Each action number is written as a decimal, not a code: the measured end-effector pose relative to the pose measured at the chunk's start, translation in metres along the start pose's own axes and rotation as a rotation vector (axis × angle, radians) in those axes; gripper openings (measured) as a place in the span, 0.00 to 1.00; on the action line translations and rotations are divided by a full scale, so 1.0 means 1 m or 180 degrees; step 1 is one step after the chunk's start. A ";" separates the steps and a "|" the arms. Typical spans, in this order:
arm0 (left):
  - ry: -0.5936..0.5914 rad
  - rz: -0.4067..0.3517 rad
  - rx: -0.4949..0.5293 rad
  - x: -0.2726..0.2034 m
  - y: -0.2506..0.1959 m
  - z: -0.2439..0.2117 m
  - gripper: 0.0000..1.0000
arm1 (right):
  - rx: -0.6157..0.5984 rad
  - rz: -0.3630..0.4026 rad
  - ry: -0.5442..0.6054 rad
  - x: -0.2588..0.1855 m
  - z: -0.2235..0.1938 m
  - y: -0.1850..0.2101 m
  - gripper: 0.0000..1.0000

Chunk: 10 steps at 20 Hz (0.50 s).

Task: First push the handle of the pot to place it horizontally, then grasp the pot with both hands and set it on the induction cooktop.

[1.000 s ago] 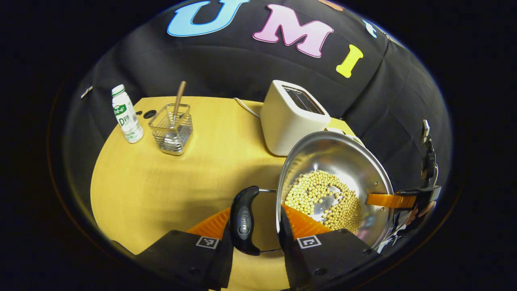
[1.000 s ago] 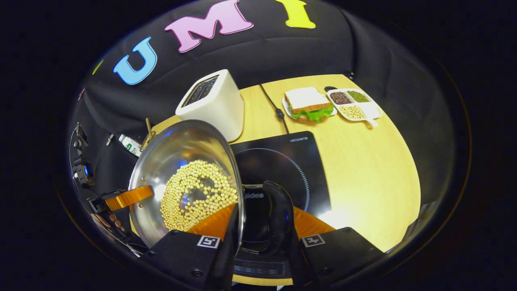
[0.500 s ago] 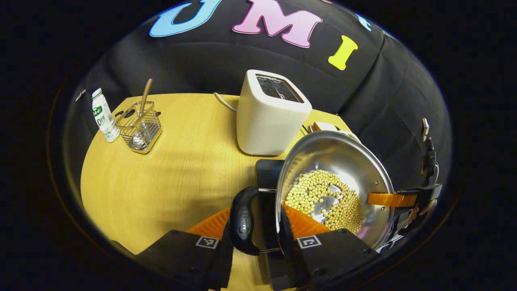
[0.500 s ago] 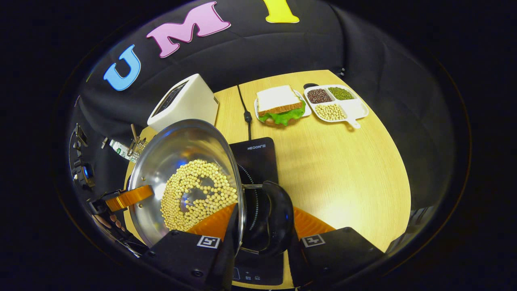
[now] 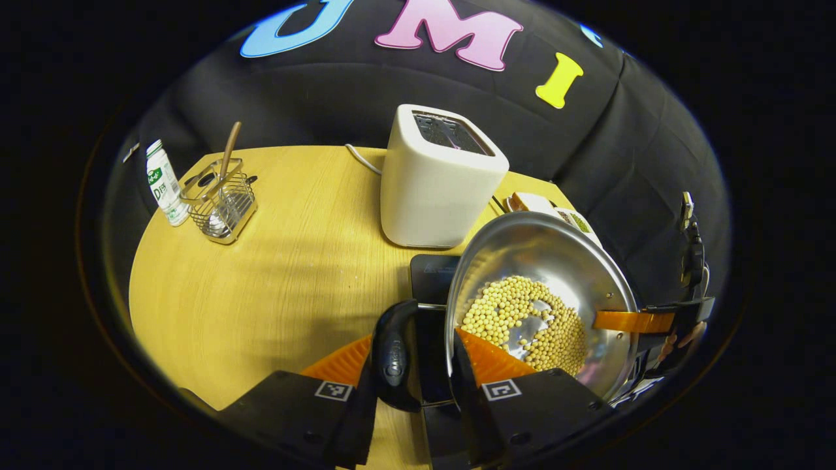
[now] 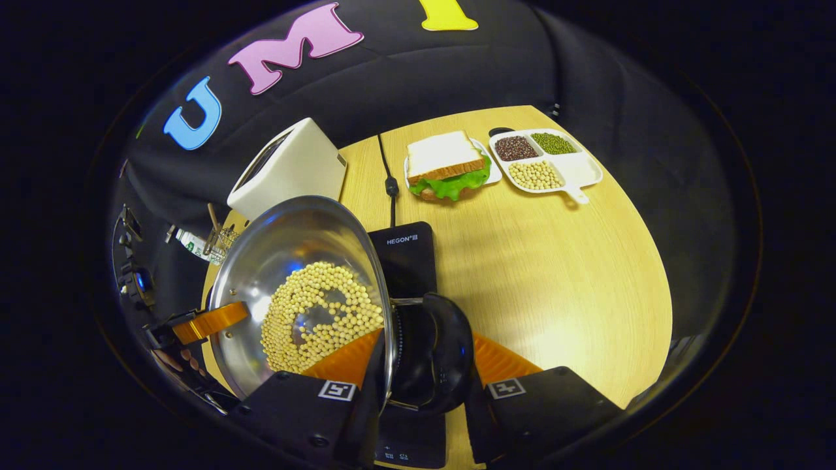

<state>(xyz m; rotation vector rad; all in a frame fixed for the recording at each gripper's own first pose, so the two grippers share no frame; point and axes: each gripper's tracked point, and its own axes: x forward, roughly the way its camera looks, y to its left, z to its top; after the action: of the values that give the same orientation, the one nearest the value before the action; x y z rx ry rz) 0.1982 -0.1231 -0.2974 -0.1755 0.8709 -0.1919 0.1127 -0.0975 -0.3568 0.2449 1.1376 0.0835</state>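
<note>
Above the black glass induction cooktop (image 6: 408, 258), the bean-filled steel pot (image 5: 542, 294) hangs level between both grippers, left gripper (image 5: 415, 369) and right gripper (image 6: 421, 365) each clamped on a black side handle; cooktop lies directly below.

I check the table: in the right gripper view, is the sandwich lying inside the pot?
No, the sandwich sits on its own small plate on the table, apart from the pot.
</note>
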 end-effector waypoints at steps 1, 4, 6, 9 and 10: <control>0.0005 0.0004 0.0007 0.000 0.000 -0.001 0.58 | 0.0004 0.0001 -0.0001 0.000 0.000 0.000 0.58; 0.0041 0.0038 0.0011 0.000 0.001 -0.001 0.60 | 0.0017 -0.0006 0.0000 -0.001 0.000 0.000 0.58; 0.0053 0.0073 -0.0027 0.000 0.002 0.000 0.60 | 0.0006 -0.0018 -0.0005 0.000 0.000 -0.001 0.59; 0.0019 0.0184 0.0070 -0.005 0.000 0.003 0.64 | -0.0029 -0.0022 -0.0063 -0.003 0.003 -0.001 0.65; -0.0029 0.0257 0.0122 -0.010 0.002 0.007 0.68 | -0.0007 -0.0002 -0.0094 -0.006 0.006 0.000 0.71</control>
<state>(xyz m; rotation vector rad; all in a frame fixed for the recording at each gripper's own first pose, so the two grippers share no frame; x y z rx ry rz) 0.1975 -0.1183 -0.2857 -0.1053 0.8631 -0.1323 0.1161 -0.0996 -0.3494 0.2431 1.1081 0.0804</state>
